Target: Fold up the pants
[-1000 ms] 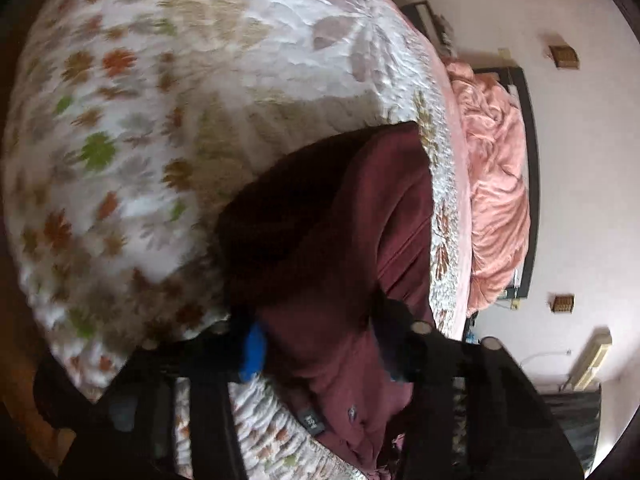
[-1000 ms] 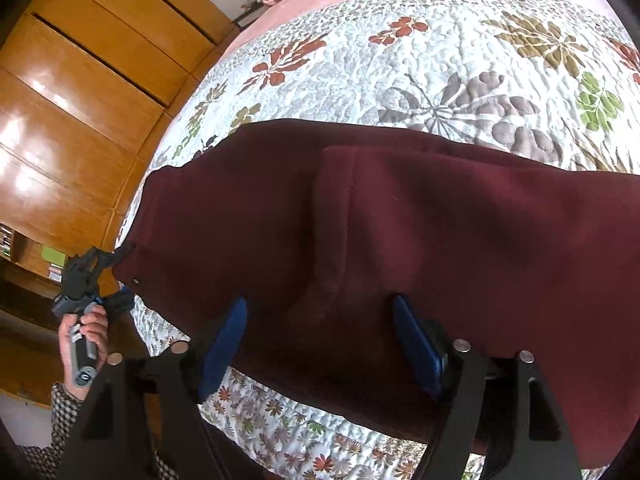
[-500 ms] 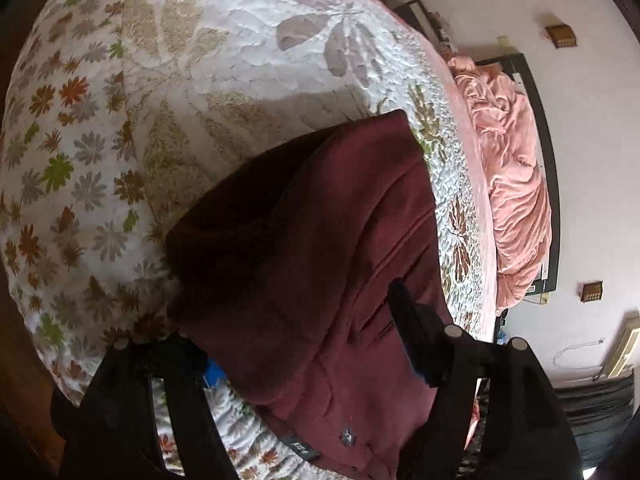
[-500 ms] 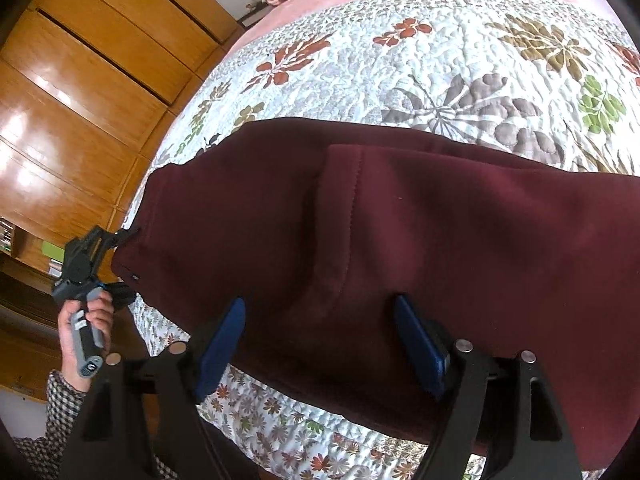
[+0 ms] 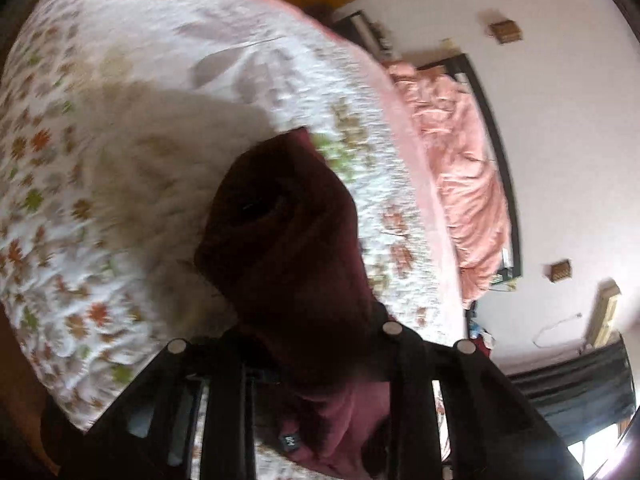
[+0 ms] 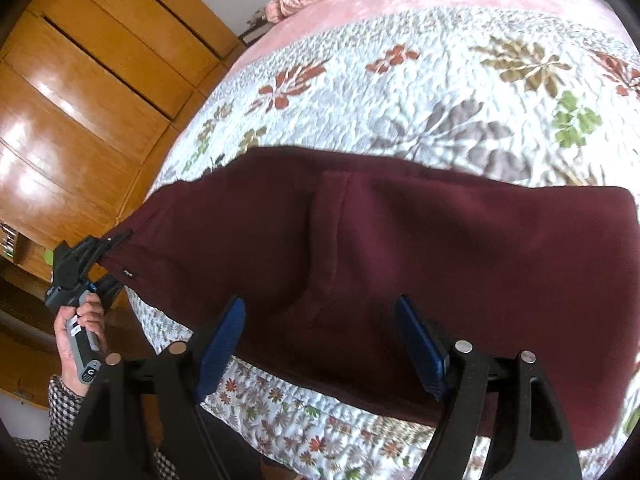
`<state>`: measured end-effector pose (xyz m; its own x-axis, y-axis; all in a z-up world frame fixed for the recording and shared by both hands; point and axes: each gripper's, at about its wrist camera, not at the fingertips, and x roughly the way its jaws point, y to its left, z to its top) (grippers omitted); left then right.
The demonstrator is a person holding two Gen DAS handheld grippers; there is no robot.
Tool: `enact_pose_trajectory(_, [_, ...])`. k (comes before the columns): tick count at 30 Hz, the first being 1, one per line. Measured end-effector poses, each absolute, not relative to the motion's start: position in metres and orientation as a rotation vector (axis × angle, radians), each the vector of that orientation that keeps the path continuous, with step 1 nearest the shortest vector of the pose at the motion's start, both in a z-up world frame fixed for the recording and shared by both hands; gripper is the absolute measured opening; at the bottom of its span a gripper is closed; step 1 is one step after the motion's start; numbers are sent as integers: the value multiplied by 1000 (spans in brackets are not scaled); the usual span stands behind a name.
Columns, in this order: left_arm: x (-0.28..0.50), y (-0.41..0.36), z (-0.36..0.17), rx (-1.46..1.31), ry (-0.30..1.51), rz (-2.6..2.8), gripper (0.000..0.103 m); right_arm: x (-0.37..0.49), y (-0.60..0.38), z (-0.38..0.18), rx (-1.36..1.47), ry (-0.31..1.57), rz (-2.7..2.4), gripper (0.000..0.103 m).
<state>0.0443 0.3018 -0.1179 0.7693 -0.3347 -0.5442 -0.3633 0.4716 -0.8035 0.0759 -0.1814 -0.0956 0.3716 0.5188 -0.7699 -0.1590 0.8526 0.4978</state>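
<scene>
I am looking at a bed under a white quilt printed with leaves, a wooden wardrobe off to the left of my right claw and a rumpled pink blanket at the far end. The maroon pants lie spread across the near edge of the bed, directly ahead of the right claw, whose blue-padded fingers stand spread just above the cloth, gripping nothing. Far to that claw's left, my left hand holds the left claw, which is pinching the corner of the pants at the waistband. In the left wrist view the cloth bunches up right in front of that claw, raised off the quilt, with a small dark label hanging just below the fingers. That view is blurred.
</scene>
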Motion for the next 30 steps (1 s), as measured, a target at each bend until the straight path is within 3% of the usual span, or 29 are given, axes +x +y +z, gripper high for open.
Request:
enact_pose_trajectory(16, [61, 161, -20, -594, 685, -306, 23, 62, -228, -84, 450, 1057, 375, 78])
enact_pose_trajectory(30, [70, 48, -57, -316, 866, -475, 24, 59, -245, -89, 459, 1056, 334, 78])
